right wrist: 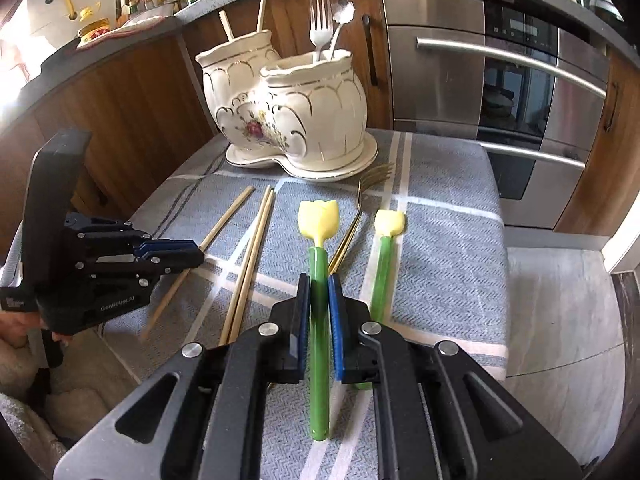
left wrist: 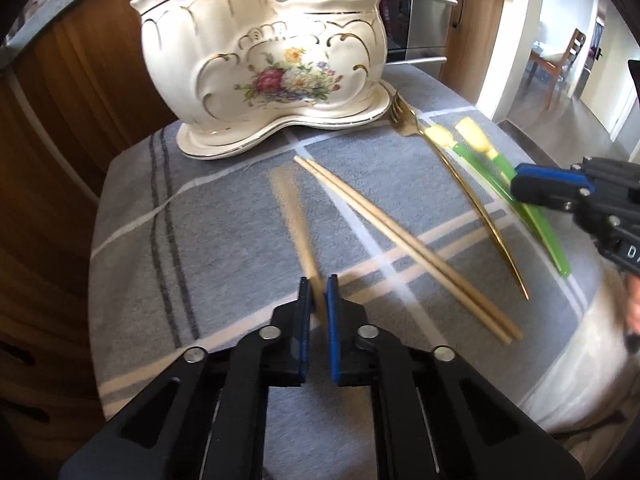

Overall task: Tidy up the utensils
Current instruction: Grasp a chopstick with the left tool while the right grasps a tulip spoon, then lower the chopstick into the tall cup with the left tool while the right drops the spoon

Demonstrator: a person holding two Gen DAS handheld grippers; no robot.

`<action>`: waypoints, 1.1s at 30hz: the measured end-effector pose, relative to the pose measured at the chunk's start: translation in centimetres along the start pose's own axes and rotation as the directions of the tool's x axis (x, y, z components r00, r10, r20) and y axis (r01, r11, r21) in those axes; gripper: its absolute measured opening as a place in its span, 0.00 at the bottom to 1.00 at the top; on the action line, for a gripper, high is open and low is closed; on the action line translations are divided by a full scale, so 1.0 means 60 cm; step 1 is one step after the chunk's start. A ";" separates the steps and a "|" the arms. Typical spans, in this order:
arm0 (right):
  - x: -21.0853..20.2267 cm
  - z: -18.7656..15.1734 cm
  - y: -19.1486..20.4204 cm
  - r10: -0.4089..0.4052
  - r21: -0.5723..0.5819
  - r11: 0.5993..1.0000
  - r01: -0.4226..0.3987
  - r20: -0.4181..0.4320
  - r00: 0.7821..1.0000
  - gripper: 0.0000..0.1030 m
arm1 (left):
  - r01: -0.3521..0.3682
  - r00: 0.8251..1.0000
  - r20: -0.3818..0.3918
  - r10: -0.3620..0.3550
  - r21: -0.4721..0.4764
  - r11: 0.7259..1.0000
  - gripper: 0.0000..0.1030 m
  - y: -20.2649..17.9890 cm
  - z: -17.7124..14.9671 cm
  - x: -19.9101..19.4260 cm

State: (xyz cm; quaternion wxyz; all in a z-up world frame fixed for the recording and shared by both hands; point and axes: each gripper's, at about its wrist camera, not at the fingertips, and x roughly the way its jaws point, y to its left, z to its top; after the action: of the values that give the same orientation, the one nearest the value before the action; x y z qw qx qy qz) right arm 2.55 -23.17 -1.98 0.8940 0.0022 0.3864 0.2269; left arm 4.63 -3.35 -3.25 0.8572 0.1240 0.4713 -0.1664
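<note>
My left gripper (left wrist: 317,292) is shut on a single wooden chopstick (left wrist: 294,220), which looks blurred and slightly raised; it also shows in the right wrist view (right wrist: 224,224). A pair of chopsticks (left wrist: 400,240) lies on the grey cloth. My right gripper (right wrist: 319,292) is shut on the green handle of a yellow tulip-headed utensil (right wrist: 318,224). A second tulip utensil (right wrist: 386,248) and a gold fork (right wrist: 352,224) lie beside it. The white floral ceramic holder (left wrist: 264,64) stands at the back, holding a silver fork (right wrist: 320,24) and a spoon.
The grey checked cloth (left wrist: 200,220) covers a small table with edges close on all sides. Wooden cabinets and a steel oven (right wrist: 500,92) stand behind. The tiled floor lies to the right.
</note>
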 end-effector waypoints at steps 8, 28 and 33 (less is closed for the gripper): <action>-0.009 0.003 0.007 0.010 -0.015 1.000 -0.009 0.035 0.999 0.09 | -0.021 0.999 -0.034 0.021 0.000 1.000 0.07 0.021 -0.004 0.001; -0.073 0.080 0.002 0.039 0.019 0.999 -0.046 0.273 0.961 0.09 | 0.032 0.963 0.267 -0.038 0.027 0.999 0.06 0.043 0.027 -0.107; -0.079 0.123 0.008 0.058 0.006 0.998 -0.063 0.314 0.948 0.09 | 0.042 0.929 0.366 -0.052 0.035 0.998 0.06 0.044 0.044 -0.152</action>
State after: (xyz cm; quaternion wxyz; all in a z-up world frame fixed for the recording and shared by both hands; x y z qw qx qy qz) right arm 4.64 -23.41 6.58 0.9366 0.0571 0.2410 0.2479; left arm 3.15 -0.36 5.99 0.9241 0.0907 0.3038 -0.2135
